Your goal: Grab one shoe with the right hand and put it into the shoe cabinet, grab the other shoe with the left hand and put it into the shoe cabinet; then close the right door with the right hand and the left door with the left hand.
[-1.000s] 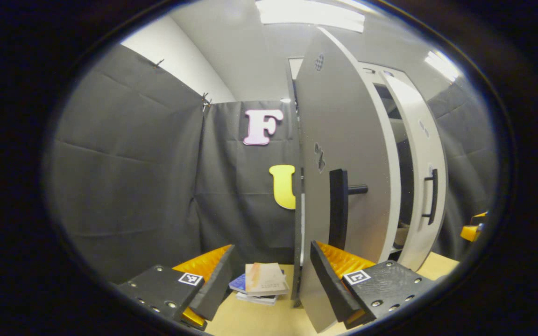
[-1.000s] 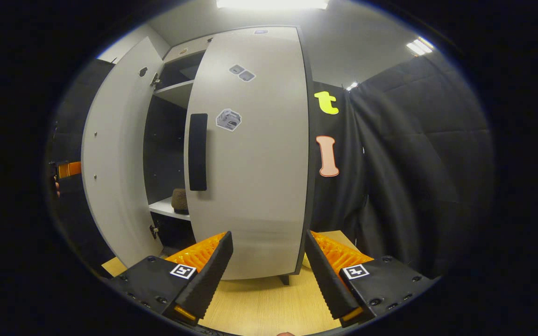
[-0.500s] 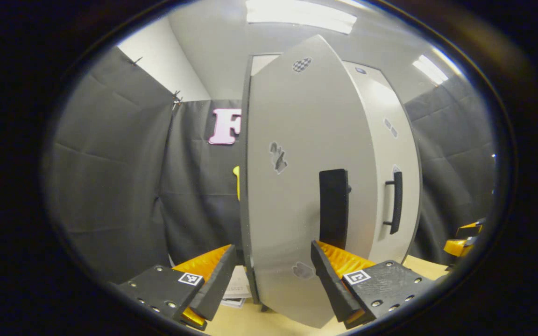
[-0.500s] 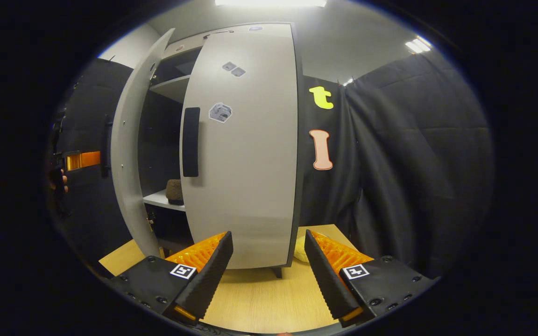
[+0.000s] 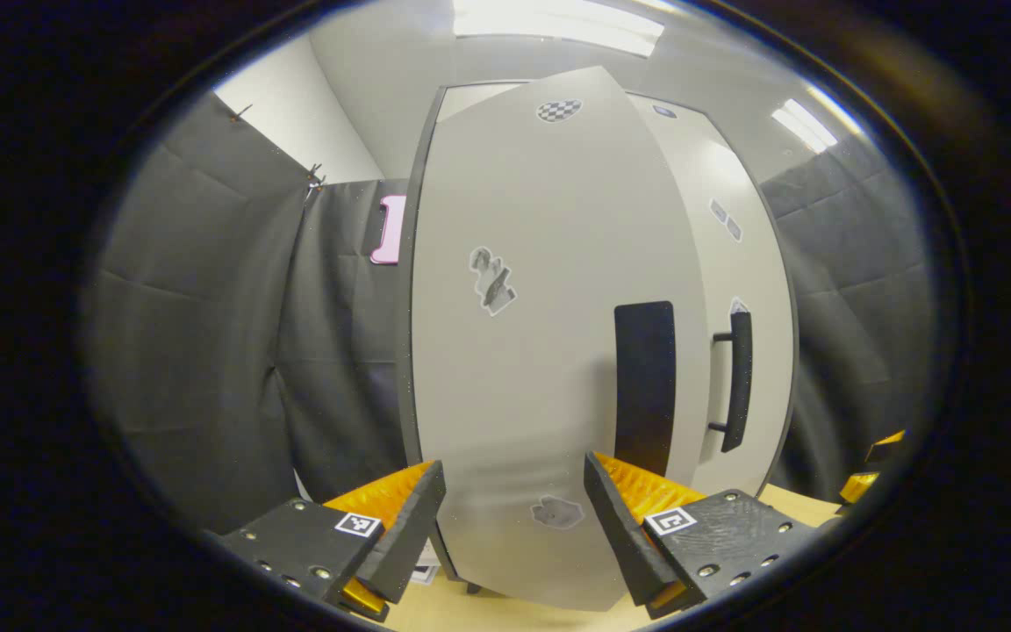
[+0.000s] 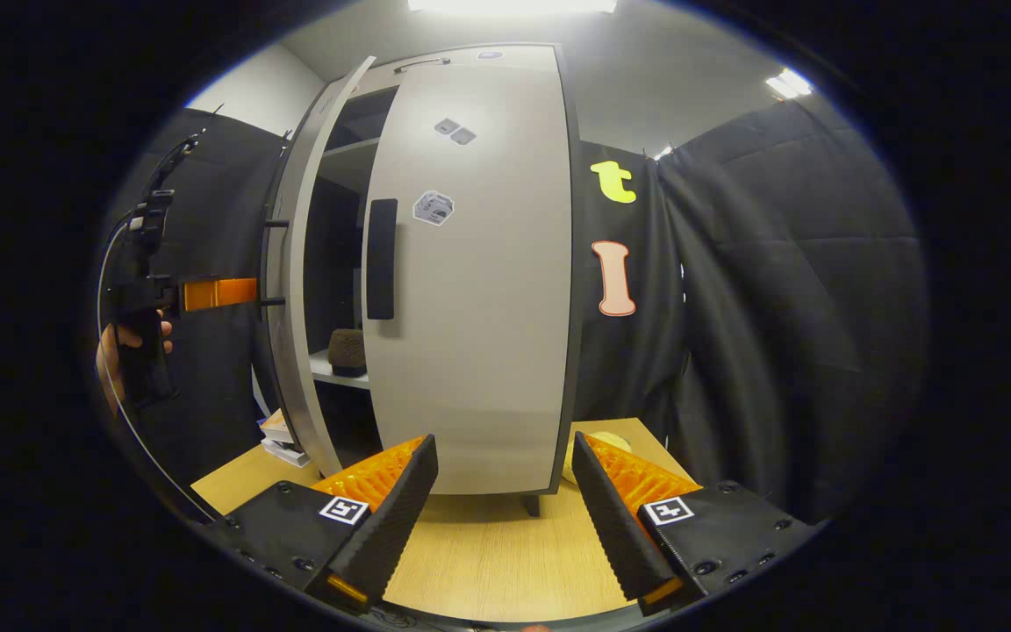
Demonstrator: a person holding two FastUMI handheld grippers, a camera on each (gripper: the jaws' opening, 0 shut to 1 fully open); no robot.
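Now, my left gripper (image 5: 514,518): fingers stood apart with nothing between them, pointed square at the face of the left door (image 5: 549,351), which rose just ahead of the tips.

Contact: I could not tell whether either tip touched the panel; they looked close to it, low down, under the handle.

Left door's handle (image 5: 644,386): a dark upright bar, its long axis vertical, lying up and to the right of my left fingertips, near the door's free edge.

Left door's angle: from the right gripper view the left door (image 6: 295,290) stood ajar, edge-on, with a dark gap between it and the right door.

Which hand was nearer: my left, plainly; in the right gripper view the left gripper (image 6: 207,294) sat just at the outer face of that door, held by a hand (image 6: 115,355).

My right gripper (image 6: 505,518): fingers likewise apart and empty, drawn back over the wooden table (image 6: 488,562), well clear of the cabinet.

Right door (image 6: 470,290): looked flush and shut, its own upright handle (image 6: 382,259) beside the gap.

Shoe (image 6: 348,349): one sat on the shelf inside, seen through the gap; the second I could not make out.

Judgement: the push wanted to go straight ahead from my left fingers, into the panel, toward the cabinet.
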